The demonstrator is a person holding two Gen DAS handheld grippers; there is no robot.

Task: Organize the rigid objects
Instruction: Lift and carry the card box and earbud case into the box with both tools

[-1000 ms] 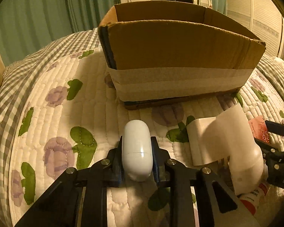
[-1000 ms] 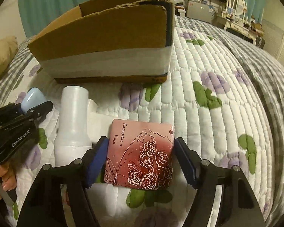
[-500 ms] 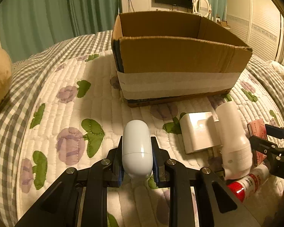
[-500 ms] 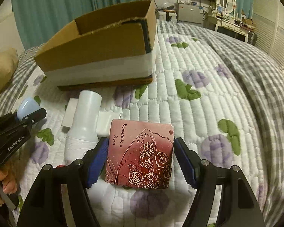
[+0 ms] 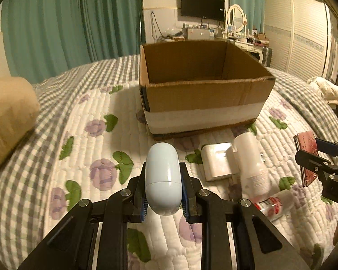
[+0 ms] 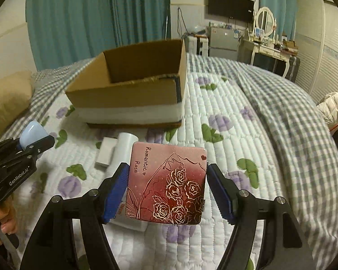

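Observation:
My left gripper (image 5: 162,182) is shut on a pale blue capsule-shaped case (image 5: 162,177), held above the quilt in front of an open cardboard box (image 5: 202,94). From the right wrist view the same case (image 6: 32,132) shows at the far left. My right gripper (image 6: 166,184) is shut on a flat red tin printed with roses (image 6: 166,182), lifted off the bed; it appears edge-on (image 5: 306,157) at the right of the left wrist view. The box (image 6: 128,94) looks empty inside.
On the floral quilt (image 5: 90,139) between the grippers lie a white bottle (image 5: 251,164), a white flat box (image 5: 217,160) and a small red-labelled bottle (image 5: 273,204). A tan pillow (image 5: 9,112) sits at the left. A hand (image 6: 2,218) holds the left gripper.
Both grippers have risen and pulled back from the box, each carrying its object; the box interior is now visible over its front wall.

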